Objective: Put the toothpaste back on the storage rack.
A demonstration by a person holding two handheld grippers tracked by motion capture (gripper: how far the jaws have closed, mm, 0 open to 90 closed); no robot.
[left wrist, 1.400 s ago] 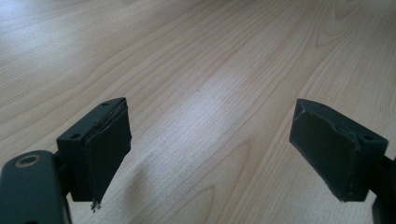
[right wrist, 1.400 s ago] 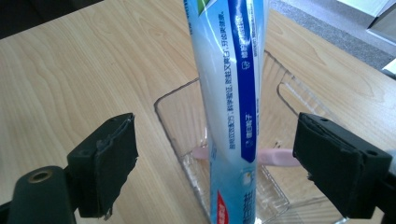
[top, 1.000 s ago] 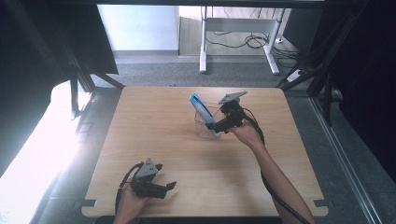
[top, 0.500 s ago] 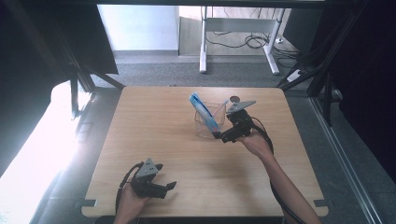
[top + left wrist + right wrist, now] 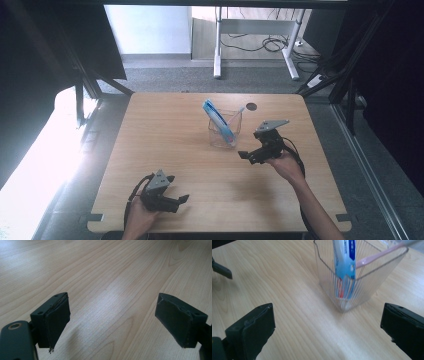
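Your right claw hangs just beside the clear ribbed cup, on the side nearest you and a little to its right; its jaws are spread wide and hold nothing; in the right gripper view the cup stands upright between and beyond the two black jaws, apart from both. The cup sits on the wooden tabletop, towards the far half and near the middle. Inside the cup a blue and white toothpaste tube leans towards the cup's far left, its upper end rising above the rim; a pink toothbrush leans the other way, its handle crossing the rim at the far right corner. Your left claw rests low over the tabletop, well apart from the cup, near the edge closest to you and to the cup's left; its jaws too are spread wide with bare wood between them, gripping nothing.
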